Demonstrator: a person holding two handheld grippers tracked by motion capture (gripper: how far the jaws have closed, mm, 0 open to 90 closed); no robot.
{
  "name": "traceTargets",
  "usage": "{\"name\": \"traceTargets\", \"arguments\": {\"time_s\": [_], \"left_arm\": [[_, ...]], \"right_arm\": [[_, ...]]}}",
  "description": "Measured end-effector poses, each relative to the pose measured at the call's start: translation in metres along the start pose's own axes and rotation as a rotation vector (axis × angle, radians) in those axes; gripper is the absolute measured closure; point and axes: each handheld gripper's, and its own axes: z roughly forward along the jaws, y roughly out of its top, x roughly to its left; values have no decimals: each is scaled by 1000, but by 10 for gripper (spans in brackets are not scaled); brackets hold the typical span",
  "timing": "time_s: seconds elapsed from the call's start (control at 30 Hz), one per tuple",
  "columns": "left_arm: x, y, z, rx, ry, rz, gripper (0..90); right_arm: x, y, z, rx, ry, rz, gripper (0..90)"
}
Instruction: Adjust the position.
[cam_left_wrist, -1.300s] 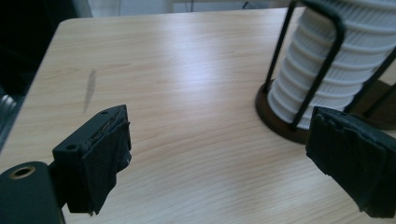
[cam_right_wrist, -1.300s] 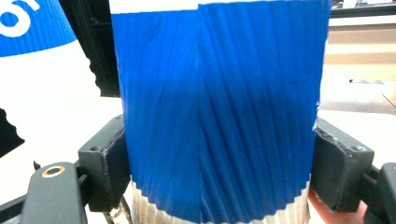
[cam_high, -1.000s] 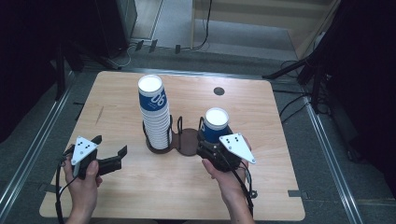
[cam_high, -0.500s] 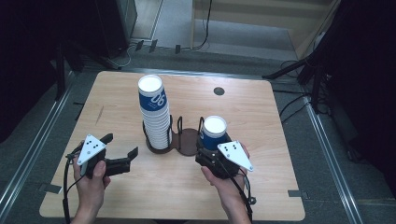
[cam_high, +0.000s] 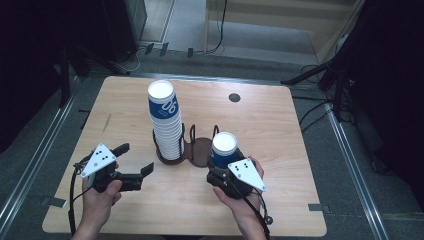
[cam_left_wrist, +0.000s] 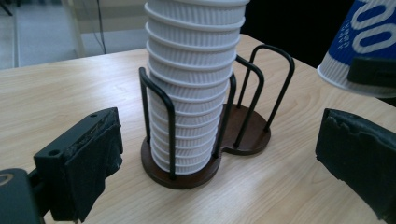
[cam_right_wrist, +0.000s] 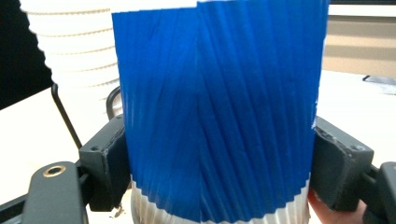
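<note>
At the near edge of the table (cam_high: 280, 125), two hands each hold a gripper: the left gripper (cam_high: 136, 164) has just been opening and its jaws stand wide apart with nothing between them, while the right gripper (cam_high: 220, 172) is clamped on the sides of a blue cup (cam_high: 223, 148), held upright, mouth down. Just beyond, at mid-table, a dark wire holder (cam_high: 196, 150) carries a tall stack (cam_high: 166, 125) of cups in its left ring, with the held cup at its right ring.
</note>
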Motion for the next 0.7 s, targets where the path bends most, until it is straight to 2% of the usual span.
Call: {"name": "traceTargets", "arguments": {"time_s": [0.07, 0.1, 0.13, 0.17, 0.27, 0.43, 0.5, 0.53, 0.67, 0.7], "left_arm": [[-1, 1, 1, 5, -4, 0, 16], [-5, 3, 1, 12, -28, 23, 16], [-5, 3, 1, 12, -28, 23, 16], [-7, 4, 1, 10, -51, 28, 16], [-9, 5, 2, 13, -59, 24, 16], [-15, 6, 7, 37, -100, 24, 16], [-17, 5, 9, 42, -107, 26, 16], [-19, 5, 10, 49, -116, 27, 17], [-22, 5, 12, 57, -128, 32, 17], [-23, 5, 13, 59, -134, 34, 17]], "right_arm": [[1, -3, 0, 3, 2, -4, 192], [1, -4, 1, 5, 4, -8, 192], [1, -4, 1, 5, 4, -8, 192], [2, -6, 3, 2, 5, -23, 193], [3, -8, 4, -1, 4, -38, 194], [9, -14, 6, 3, -9, -113, 195], [10, -15, 7, 2, -12, -118, 195], [12, -17, 8, 8, -14, -137, 195], [16, -19, 9, 9, -10, -165, 196], [19, -21, 9, 3, 1, -193, 196]]}}
